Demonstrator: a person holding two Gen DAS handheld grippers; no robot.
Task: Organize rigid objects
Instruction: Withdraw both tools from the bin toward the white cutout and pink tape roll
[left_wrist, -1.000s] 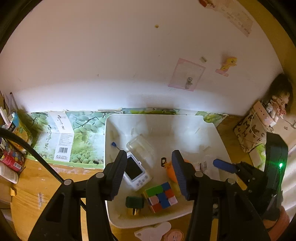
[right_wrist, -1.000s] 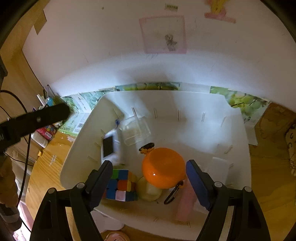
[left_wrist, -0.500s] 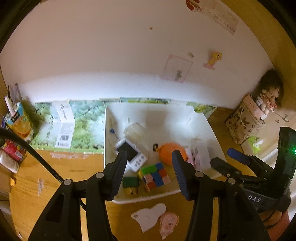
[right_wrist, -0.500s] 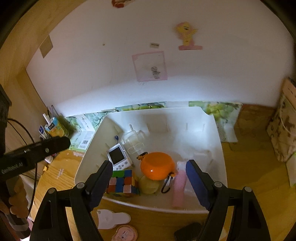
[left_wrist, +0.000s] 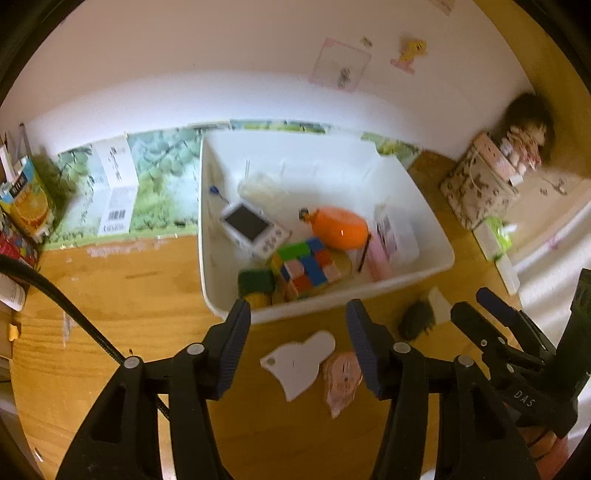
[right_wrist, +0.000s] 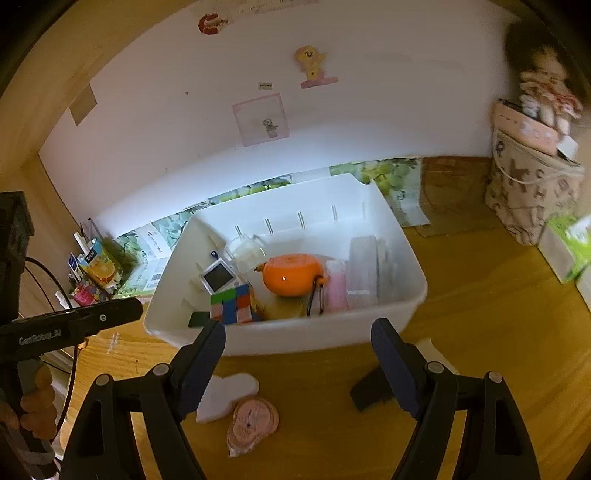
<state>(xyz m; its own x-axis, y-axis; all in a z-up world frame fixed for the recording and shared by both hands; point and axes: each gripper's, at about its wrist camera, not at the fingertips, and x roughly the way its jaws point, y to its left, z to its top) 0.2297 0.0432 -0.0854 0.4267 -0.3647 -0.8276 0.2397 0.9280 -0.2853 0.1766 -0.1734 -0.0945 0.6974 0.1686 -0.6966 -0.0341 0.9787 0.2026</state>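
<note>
A white bin (left_wrist: 432, 264) (right_wrist: 413, 295) on the wooden desk holds a colourful cube (left_wrist: 308, 267) (right_wrist: 234, 302), an orange round case (left_wrist: 340, 230) (right_wrist: 291, 275), a small white handheld game (left_wrist: 253, 227) (right_wrist: 218, 277), a pink item (right_wrist: 336, 288) and a clear box (right_wrist: 243, 251). In front of the bin lie a white flat piece (left_wrist: 299, 360) (right_wrist: 229, 395), a pink flat piece (left_wrist: 341, 376) (right_wrist: 253, 424) and a dark object (left_wrist: 415, 319) (right_wrist: 369, 389). My left gripper (left_wrist: 297, 347) is open and empty above the white piece. My right gripper (right_wrist: 297, 365) is open and empty, short of the bin.
A green printed carton (left_wrist: 118, 188) lies left of the bin against the wall. A juice carton (left_wrist: 26, 201) (right_wrist: 99, 266) stands at the far left. A patterned bag (left_wrist: 476, 188) (right_wrist: 528, 195) with a doll stands at the right. A green tissue pack (right_wrist: 569, 243) lies nearby.
Both grippers have pulled back and up from over the bin. The loose pieces in front of the bin have come into view. Both stay open and empty.
</note>
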